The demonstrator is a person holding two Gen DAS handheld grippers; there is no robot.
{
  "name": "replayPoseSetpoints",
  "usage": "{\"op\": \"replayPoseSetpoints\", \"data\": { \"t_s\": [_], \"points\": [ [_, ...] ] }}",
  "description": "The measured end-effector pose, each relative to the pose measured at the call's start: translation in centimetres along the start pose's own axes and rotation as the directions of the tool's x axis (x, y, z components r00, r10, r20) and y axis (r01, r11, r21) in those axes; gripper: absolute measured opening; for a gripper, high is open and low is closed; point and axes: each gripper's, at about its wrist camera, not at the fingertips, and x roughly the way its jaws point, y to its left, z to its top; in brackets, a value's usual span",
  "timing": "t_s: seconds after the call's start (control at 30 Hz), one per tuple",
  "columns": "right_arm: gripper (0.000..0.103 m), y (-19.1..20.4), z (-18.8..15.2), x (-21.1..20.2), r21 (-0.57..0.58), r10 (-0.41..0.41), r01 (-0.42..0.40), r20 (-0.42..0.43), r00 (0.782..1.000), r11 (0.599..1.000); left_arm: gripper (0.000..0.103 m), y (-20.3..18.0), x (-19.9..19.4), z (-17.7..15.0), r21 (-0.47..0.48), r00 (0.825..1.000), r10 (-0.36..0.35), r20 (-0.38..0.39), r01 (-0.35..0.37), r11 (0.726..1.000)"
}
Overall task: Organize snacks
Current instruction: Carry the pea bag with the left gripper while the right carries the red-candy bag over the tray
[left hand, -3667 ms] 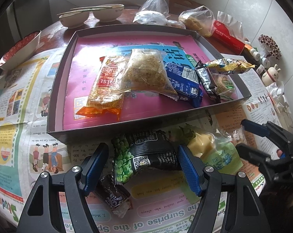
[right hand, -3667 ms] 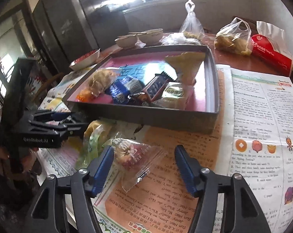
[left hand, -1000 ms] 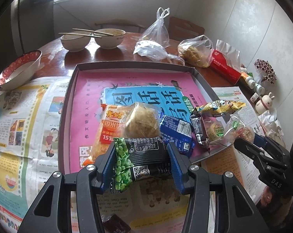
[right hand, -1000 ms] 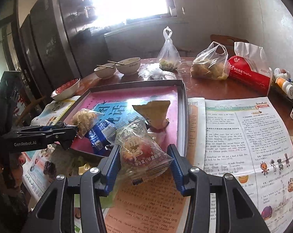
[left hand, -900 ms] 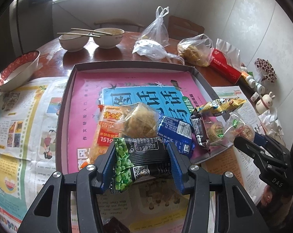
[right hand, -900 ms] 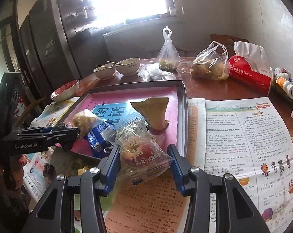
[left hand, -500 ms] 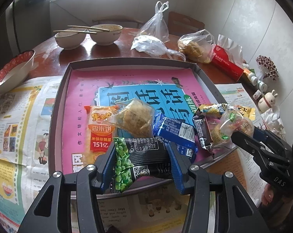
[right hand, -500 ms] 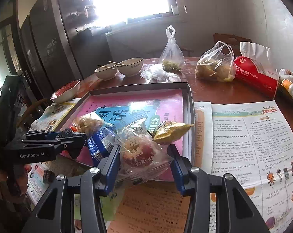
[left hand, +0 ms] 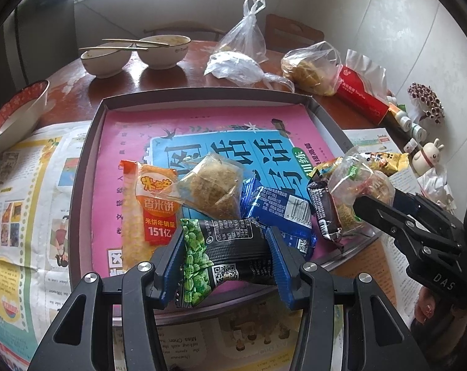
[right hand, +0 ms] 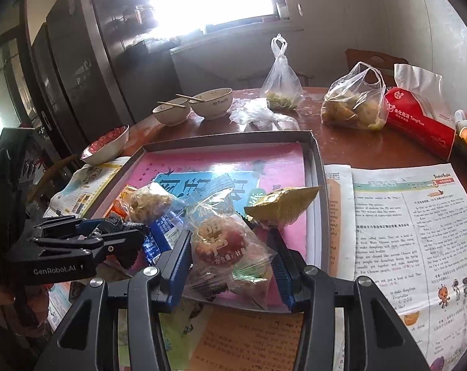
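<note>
A grey tray (left hand: 88, 154) with a pink and blue lining holds several snack packets: an orange rice-cracker packet (left hand: 150, 207), a clear bag of brown snack (left hand: 211, 185), a blue packet (left hand: 279, 207) and a dark bar (left hand: 324, 216). My left gripper (left hand: 225, 266) is shut on a black and green pea packet (left hand: 221, 259), held over the tray's near edge. My right gripper (right hand: 231, 266) is shut on a clear-wrapped pastry packet (right hand: 224, 244), held over the tray's near right corner (right hand: 321, 232). A yellow packet (right hand: 282, 207) lies just beyond it.
Newspapers (right hand: 403, 232) cover the table around the tray. Two bowls with chopsticks (left hand: 134, 52), a red-rimmed bowl (left hand: 14, 114), plastic bags (left hand: 310, 68), a red tissue pack (right hand: 418, 123) and small bottles (left hand: 409, 123) stand behind and to the sides.
Both grippers have closed on their packets, lifted them off the newspaper and carried them forward over the tray's near edge.
</note>
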Motion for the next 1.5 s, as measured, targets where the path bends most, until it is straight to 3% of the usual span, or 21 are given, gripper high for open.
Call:
{"op": "replayPoseSetpoints", "data": {
  "t_s": [1.0, 1.5],
  "points": [
    [0.049, 1.0, 0.4, 1.3, 0.006, 0.001, -0.001, -0.009, 1.0, 1.0, 0.053, 0.1, 0.2, 0.0, -0.005, 1.0, -0.009, -0.002, 0.009, 1.0],
    [0.05, 0.0, 0.3, 1.7, 0.033, -0.063, 0.063, -0.011, 0.998, 0.997, 0.053, 0.3, 0.3, 0.0, -0.009, 1.0, -0.012, -0.002, 0.012, 1.0]
  ]
}}
